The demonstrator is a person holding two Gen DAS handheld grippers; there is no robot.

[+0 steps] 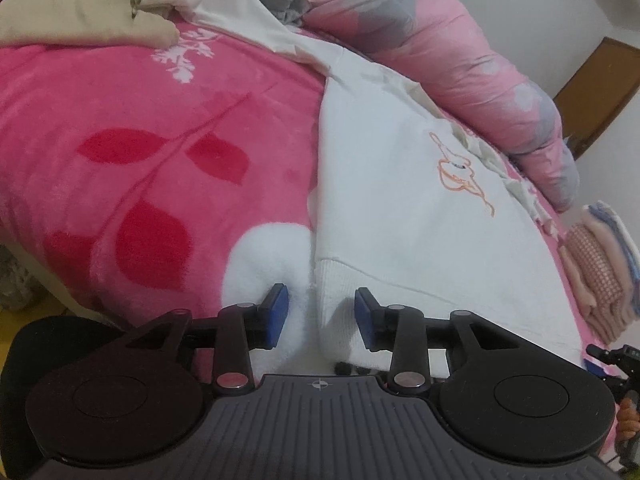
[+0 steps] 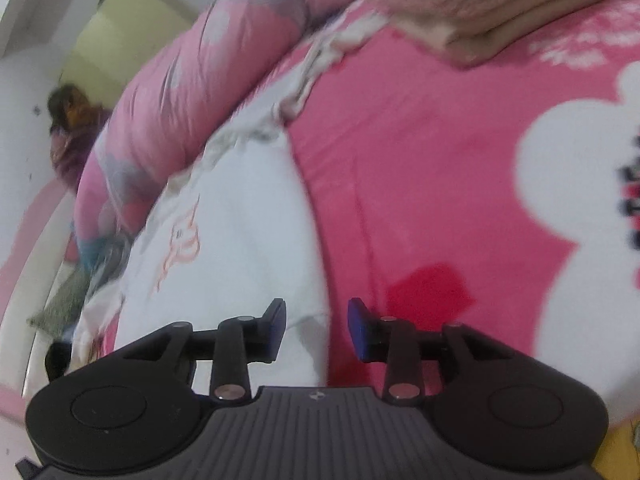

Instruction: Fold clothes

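Observation:
A white sweatshirt (image 1: pixel 400 208) with an orange line drawing lies spread flat on the pink blanket (image 1: pixel 140 152), one sleeve stretching off to the far left. My left gripper (image 1: pixel 322 318) is open, its blue pads on either side of the ribbed hem's left corner. In the right wrist view the same sweatshirt (image 2: pixel 240 216) fills the left half, and my right gripper (image 2: pixel 317 330) is open over the hem's right corner, at the border with the blanket (image 2: pixel 440 184). Neither gripper holds any cloth.
A rolled pink and grey quilt (image 1: pixel 460 60) runs along the far side of the bed. Folded pink and beige clothes (image 1: pixel 596 276) are stacked at the right, seen again as a folded stack (image 2: pixel 500 4). A beige garment (image 1: pixel 80 12) lies at the far left.

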